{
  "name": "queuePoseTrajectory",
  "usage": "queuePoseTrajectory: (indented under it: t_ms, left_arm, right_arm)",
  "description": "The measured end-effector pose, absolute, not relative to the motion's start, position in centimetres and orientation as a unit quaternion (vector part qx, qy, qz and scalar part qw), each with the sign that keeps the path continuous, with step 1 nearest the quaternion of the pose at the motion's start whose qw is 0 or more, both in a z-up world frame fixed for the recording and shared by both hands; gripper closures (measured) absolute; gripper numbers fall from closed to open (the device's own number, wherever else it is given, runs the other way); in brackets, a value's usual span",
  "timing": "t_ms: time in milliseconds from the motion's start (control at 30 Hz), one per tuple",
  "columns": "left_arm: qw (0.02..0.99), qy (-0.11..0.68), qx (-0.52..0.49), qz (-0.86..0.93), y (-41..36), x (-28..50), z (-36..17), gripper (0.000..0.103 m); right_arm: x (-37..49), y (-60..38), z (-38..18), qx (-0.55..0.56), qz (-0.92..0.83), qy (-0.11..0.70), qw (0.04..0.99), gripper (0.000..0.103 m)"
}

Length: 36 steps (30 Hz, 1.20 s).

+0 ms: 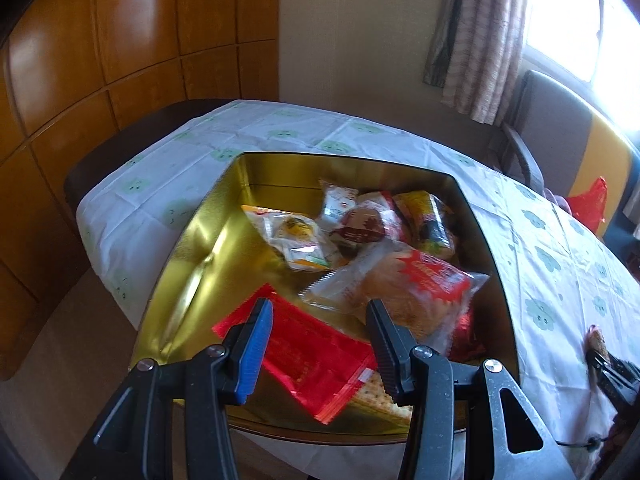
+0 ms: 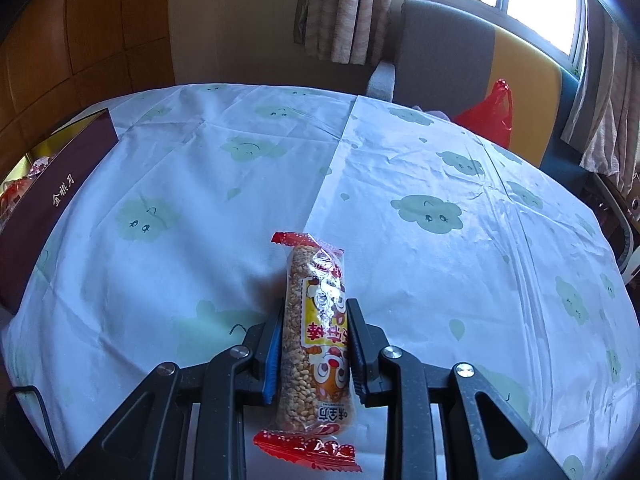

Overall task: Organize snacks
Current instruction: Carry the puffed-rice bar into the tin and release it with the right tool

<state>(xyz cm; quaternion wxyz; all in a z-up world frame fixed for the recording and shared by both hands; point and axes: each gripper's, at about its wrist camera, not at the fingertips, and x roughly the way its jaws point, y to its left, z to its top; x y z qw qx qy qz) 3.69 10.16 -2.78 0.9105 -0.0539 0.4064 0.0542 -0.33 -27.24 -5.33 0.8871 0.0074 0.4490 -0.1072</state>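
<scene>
The grain bar [image 2: 314, 340] is sitting upright-lengthwise in the right claw [image 2: 314, 344], which is clenching it at mid-length, both pads pressing its clear wrapper. Its red crimped ends are sticking out beyond and behind the jaws. The bar is hanging over the worktop [image 2: 440, 280], well to the right of the tin [image 2: 52, 200], whose dark outer wall is showing gold lettering.

Inside the tin [image 1: 208, 248], viewed from the left wrist, several wrapped snacks are lying loose. A red cracker pack [image 1: 316, 352] is lying at the tin's near edge. A bread pack [image 1: 400, 292] with a red label is resting just behind it, partly overlapping it. Further into the tin, a yellow-and-white pack [image 1: 292, 236] and a cluster of small wrapped cakes [image 1: 360, 228] are crowding the far right corner.

The left claw [image 1: 320, 344] is hovering above the tin's near edge, jaws released and parted, with the cracker pack showing between them but no pad pressing it.

The tin is standing on the worktop's cloud-print cloth [image 1: 280, 128]. Beyond the tin's right side, a red bag [image 1: 592, 204] is sitting on a chair [image 1: 560, 120] under the window.
</scene>
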Motion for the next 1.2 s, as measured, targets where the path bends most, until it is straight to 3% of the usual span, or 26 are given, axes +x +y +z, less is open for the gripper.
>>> queuePoseTrajectory:
  t_ms: [367,733,900,1200]
  left_arm:
    - [0.910,0.385,-0.093,0.119,15.1,3.9,-2.4,0.054]
    - [0.908,0.392,-0.092,0.116,15.2,4.0,-3.7,0.054]
    - [0.904,0.400,-0.094,0.118,15.5,4.4,-4.4,0.054]
    - [0.903,0.403,-0.090,0.121,15.4,4.5,-4.8,0.054]
  right_arm:
    - [4.0,-13.2,2.9,0.057,0.132,0.408,0.902,0.075]
    - [12.9,0.6,-0.7,0.074,0.229,0.483,0.842,0.073]
    - [14.2,1.0,-3.0,0.109,0.240,0.500,0.825,0.067]
    - [11.7,1.1,-1.8,0.061,0.259,0.477,0.838,0.066]
